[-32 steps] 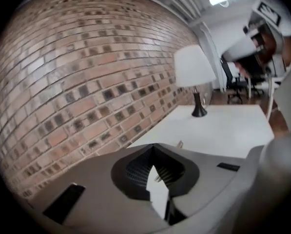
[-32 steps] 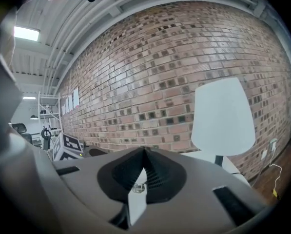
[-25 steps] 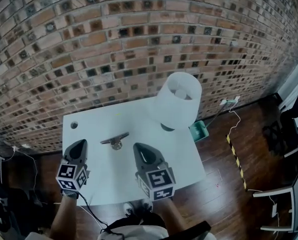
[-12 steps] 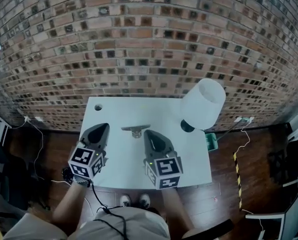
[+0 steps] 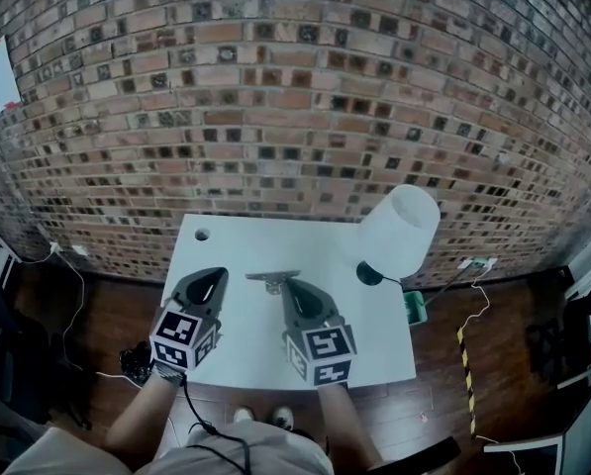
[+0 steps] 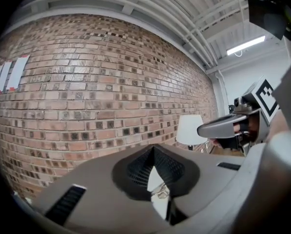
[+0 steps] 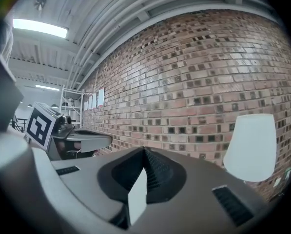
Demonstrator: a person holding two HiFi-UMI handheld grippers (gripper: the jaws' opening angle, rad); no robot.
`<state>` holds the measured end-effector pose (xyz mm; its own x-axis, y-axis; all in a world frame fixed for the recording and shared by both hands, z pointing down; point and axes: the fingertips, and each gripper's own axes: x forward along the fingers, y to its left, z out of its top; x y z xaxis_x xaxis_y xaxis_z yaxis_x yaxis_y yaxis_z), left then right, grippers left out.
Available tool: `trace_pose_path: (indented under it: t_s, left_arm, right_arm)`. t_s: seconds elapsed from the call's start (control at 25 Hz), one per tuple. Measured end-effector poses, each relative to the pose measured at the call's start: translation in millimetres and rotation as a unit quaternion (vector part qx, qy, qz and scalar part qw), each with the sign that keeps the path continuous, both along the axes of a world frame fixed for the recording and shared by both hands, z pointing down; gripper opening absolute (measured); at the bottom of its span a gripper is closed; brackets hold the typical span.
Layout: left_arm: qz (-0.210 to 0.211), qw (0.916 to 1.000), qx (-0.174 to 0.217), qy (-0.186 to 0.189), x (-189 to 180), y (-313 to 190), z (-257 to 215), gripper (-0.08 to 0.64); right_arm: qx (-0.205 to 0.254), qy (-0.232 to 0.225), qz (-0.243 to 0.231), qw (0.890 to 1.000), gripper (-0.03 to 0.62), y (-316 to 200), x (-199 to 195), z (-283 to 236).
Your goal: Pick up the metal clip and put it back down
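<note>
Metal clip [image 5: 272, 279]: small, rigid, probably light and slick; I'd pinch across its thin bar. My left gripper [image 5: 214, 275] and right gripper [image 5: 291, 286]: both closed, empty.

We take this for an industrial, loft-style workroom rather than a home. A tall wall of red-brown brick [image 5: 295, 97] rises behind a plain white rectangular table [image 5: 246, 240] bearing a white drum-shaded lamp [image 5: 399, 231]. Overhead run a white ribbed ceiling with exposed pipes [image 6: 184, 13] and a fluorescent tube light [image 7: 40, 28]. The dark wooden plank floor [image 5: 513, 374] carries a yellow-and-black hazard tape strip [image 5: 467, 366] and loose white cables [image 5: 476, 265]. A white metal shelving rack [image 7: 69, 99] stands by the wall.
</note>
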<state>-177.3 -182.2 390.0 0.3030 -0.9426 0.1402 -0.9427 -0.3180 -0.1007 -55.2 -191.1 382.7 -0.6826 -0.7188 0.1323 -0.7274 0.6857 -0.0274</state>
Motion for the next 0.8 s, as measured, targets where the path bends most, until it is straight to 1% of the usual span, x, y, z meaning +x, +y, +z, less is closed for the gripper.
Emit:
trace_pose_path:
  t_s: [0.08,0.2,0.44,0.56,0.68,0.8]
  left_arm:
    - [0.001,1.0000,-0.003,0.000,-2,7,0,0.021]
    - [0.006,1.0000,-0.001,-0.002,-5,15,-4,0.021]
    - [0.035,0.9994,-0.009,0.001,-4,45,8,0.021]
    - [0.045,0.9990,-0.004,0.005,-5,55,12,0.021]
    - [0.061,0.9981,-0.007,-0.002,6,76,19,0.021]
    - [0.076,0.9970,-0.009,-0.009,21,87,25,0.021]
  right_arm:
    - [-0.003,0.001,-0.003,1.000,-0.011,7,-5,0]
    - [-0.009,-0.007,0.005,1.000,-0.011,12,-8,-6]
    - [-0.018,-0.006,0.034,0.999,-0.010,37,-4,-2]
    - [-0.024,-0.002,0.050,0.998,-0.011,48,-1,4]
    - [-0.042,0.004,0.053,0.998,-0.010,71,2,20]
    - [-0.044,0.012,0.048,0.998,-0.011,86,5,23]
